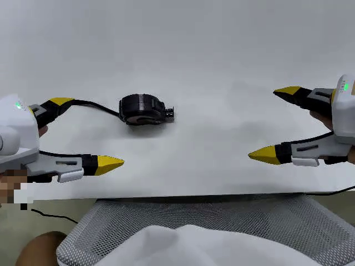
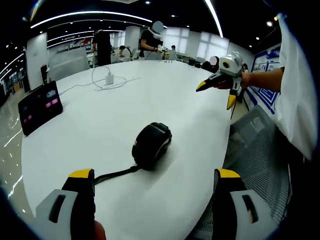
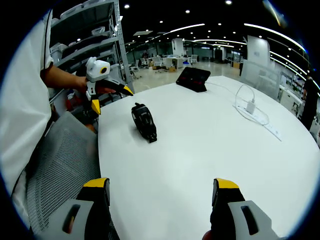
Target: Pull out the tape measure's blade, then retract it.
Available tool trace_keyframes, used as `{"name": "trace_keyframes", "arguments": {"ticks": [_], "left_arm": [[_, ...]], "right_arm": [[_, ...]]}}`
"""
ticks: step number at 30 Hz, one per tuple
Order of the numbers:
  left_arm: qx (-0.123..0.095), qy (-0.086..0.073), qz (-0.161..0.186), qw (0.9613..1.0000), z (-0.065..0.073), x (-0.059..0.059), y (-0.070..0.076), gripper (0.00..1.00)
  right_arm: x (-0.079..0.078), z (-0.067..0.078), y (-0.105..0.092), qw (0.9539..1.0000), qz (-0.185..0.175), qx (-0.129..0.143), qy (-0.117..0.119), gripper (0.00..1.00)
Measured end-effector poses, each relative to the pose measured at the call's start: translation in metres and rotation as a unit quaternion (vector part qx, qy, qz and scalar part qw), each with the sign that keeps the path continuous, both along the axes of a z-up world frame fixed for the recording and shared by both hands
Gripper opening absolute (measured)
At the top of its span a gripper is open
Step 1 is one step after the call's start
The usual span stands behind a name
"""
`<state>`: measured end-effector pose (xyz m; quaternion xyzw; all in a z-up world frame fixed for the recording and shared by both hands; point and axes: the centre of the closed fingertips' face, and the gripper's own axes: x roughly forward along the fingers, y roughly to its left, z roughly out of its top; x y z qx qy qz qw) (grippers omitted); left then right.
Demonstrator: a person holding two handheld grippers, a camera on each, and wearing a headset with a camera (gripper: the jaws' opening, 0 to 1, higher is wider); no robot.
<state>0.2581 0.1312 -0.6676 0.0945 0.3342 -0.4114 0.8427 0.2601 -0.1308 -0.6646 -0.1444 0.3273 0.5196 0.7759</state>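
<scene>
1. Both tongs are wide open and hold nothing. In the head view the left tongs (image 1: 91, 132) hang over the left side of the bench, and the right tongs (image 1: 263, 123) hang over the right side. They are well apart and point at each other.
2. The bench (image 1: 211, 55) is big, white and round at the near edge.
3. A grey mesh chair (image 1: 222, 221) sits just in front of the bench, close to the person.
4. A dark tablet (image 3: 195, 78) stands tilted on the far side of the bench.
5. The tape (image 1: 143, 110) is black and lies on the bench between the tongs, nearer the left tongs. No tongs touch it. Its blade is in, with the tip at the case on the side that faces the right tongs.
6. A thin black strap (image 1: 94, 105) runs from the tape to the far jaw of the left tongs. I cannot tell if it touches the jaw.
7. A small white plug (image 3: 250, 107) with a white cord (image 3: 240, 95) lies far off on the bench.
</scene>
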Motion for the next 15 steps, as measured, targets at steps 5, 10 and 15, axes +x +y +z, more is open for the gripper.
{"name": "trace_keyframes", "arguments": {"ticks": [5, 10, 15], "left_arm": [[0.001, -0.001, -0.015, 0.9999, -0.001, 0.004, -0.005, 0.94], [0.011, -0.002, -0.031, 0.9994, -0.004, 0.008, -0.007, 0.93], [0.020, -0.004, -0.047, 0.9987, -0.006, 0.011, -0.010, 0.90]], "right_arm": [[0.004, -0.001, 0.007, 0.9999, 0.013, -0.001, -0.003, 0.83], [0.008, -0.003, 0.012, 0.9995, 0.029, -0.007, -0.006, 0.83], [0.009, -0.006, 0.015, 0.9991, 0.040, -0.009, -0.007, 0.82]]}}
